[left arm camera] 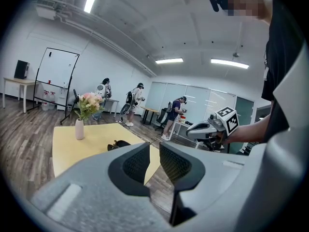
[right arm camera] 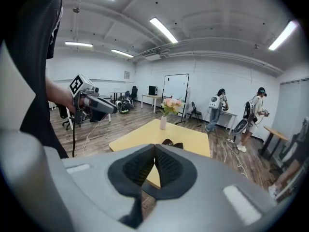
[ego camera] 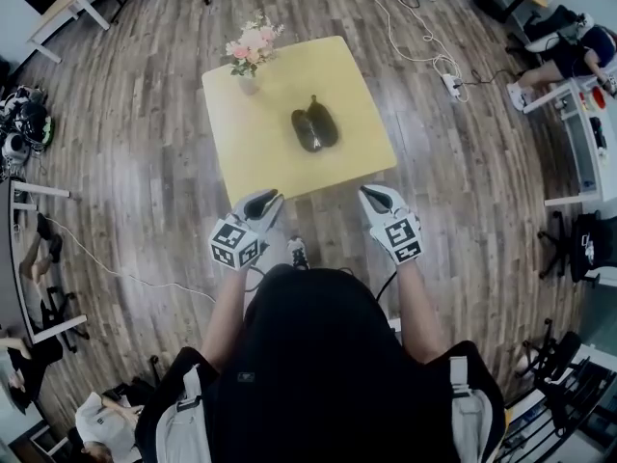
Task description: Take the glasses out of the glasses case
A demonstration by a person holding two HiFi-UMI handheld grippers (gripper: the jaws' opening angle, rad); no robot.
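Left gripper (ego camera: 274,199) ajar, right gripper (ego camera: 367,193) closed, before yellow table (ego camera: 253,135), wood floor (ego camera: 145,167)

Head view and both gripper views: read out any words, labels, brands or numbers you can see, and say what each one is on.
No readable text in any view.
Marker cubes: black-and-white square patterns only, no letters or digits.
Whiteboard: looks blank at this size.
Glasses case: dark, no print or logo to be made out.
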